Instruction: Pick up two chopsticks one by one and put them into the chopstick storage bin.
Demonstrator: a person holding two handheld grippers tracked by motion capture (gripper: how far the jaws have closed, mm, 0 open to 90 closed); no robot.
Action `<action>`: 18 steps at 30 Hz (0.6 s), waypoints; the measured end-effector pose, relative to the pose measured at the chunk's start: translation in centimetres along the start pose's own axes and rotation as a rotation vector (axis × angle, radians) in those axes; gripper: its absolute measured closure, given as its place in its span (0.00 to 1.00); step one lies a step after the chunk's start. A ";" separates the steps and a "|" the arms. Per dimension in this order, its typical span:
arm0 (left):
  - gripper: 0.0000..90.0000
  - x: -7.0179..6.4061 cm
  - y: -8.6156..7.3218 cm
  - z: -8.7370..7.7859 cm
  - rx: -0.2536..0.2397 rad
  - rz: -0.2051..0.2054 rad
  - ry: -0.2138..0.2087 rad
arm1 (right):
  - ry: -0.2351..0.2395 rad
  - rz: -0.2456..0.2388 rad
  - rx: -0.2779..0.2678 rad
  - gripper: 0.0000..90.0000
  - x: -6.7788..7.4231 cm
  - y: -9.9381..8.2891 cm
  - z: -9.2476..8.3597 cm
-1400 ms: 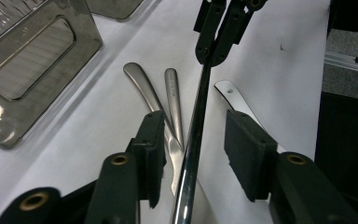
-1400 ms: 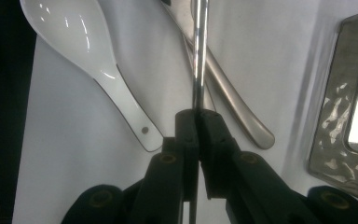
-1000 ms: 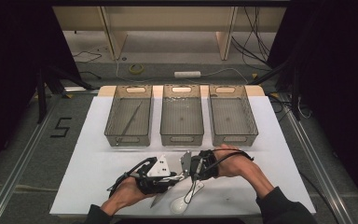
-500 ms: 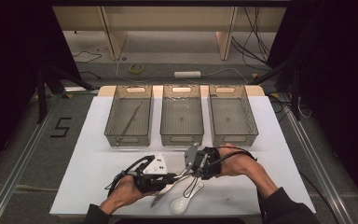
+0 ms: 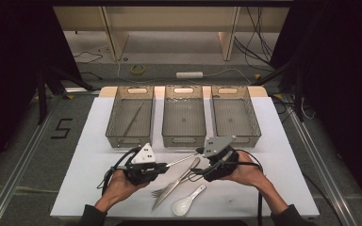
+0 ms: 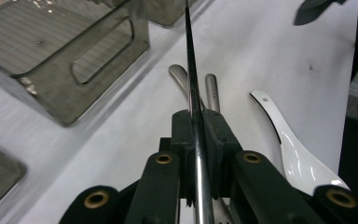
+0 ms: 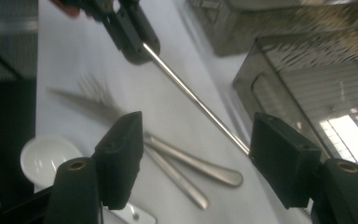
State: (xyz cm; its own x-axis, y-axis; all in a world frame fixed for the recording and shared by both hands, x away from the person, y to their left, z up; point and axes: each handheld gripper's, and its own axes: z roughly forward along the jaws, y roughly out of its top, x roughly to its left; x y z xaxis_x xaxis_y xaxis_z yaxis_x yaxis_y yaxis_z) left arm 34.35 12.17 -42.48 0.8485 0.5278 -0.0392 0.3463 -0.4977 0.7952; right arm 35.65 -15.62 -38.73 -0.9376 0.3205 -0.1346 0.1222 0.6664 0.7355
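Presently left gripper (image 5: 162,165) clamps a metal rod (image 5: 181,160); right gripper (image 7: 193,154), jaws just opening, stands wide around it.

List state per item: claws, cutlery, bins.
left claw: shut on the thin metal chopstick, lifted off the table
thin metal chopstick: held at one end, pointing toward the right claw
right claw: open, jaws just been opening, chopstick between them but not pressed
steel fork: lying flat
steel knife: lying flat
white ceramic spoon: lying flat, bowl up
left grey bin: one thin stick inside
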 end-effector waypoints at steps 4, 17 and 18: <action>0.93 0.6 0.0 -0.7 -0.030 -0.024 0.034 | 0.024 0.031 -0.040 0.36 0.5 -1.0 -0.1; 0.93 2.8 -0.8 -2.9 -0.147 -0.151 0.153 | 0.055 0.101 -0.080 0.28 1.2 -3.3 0.5; 0.93 3.0 -0.9 -3.1 -0.154 -0.161 0.166 | 0.055 0.107 -0.089 0.28 1.3 -3.5 0.5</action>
State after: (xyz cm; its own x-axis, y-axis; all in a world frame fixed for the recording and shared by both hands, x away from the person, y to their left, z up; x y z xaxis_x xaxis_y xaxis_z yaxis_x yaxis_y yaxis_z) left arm 35.34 16.32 -41.39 0.7058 0.7035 -0.0830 0.3956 -0.2942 0.8700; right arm 34.19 -17.17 -41.78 -0.9375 0.3475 -0.0168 0.1960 0.5674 0.7998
